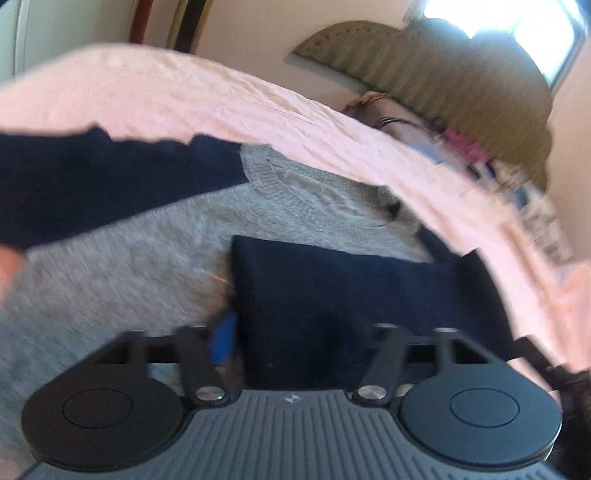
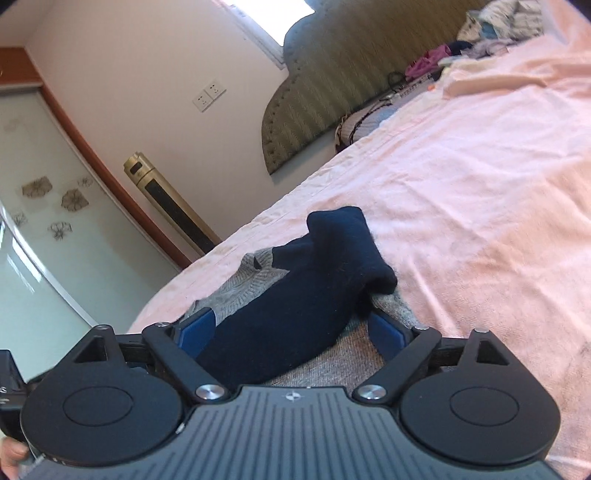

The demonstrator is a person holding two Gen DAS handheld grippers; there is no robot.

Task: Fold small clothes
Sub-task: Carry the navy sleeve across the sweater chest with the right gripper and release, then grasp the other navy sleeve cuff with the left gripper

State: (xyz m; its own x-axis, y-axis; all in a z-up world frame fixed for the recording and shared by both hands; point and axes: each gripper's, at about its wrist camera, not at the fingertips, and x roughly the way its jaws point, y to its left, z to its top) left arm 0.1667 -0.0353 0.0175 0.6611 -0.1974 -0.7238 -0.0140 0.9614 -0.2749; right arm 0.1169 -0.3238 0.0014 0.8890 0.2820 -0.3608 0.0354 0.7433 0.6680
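Note:
A small grey knit sweater (image 1: 122, 266) with navy sleeves lies on a pink bedsheet (image 1: 184, 96). In the blurred left wrist view one navy sleeve (image 1: 110, 181) crosses the upper left and a folded navy sleeve (image 1: 332, 295) lies between my left gripper's (image 1: 299, 332) fingers; only the left blue pad (image 1: 223, 343) shows, the right one is hidden by the cloth. In the right wrist view my right gripper (image 2: 291, 328) stands wide open, blue pads (image 2: 195, 328) either side of a bunched navy sleeve (image 2: 317, 280) lying on the grey body (image 2: 332, 354).
An olive padded headboard (image 2: 332, 88) stands at the bed's far end, with a heap of mixed clothes (image 2: 498, 26) beside it. A gold tower fan (image 2: 166, 199) and a glass sliding door (image 2: 44, 229) stand against the wall. A wide stretch of pink bedsheet (image 2: 480, 184) lies to the right.

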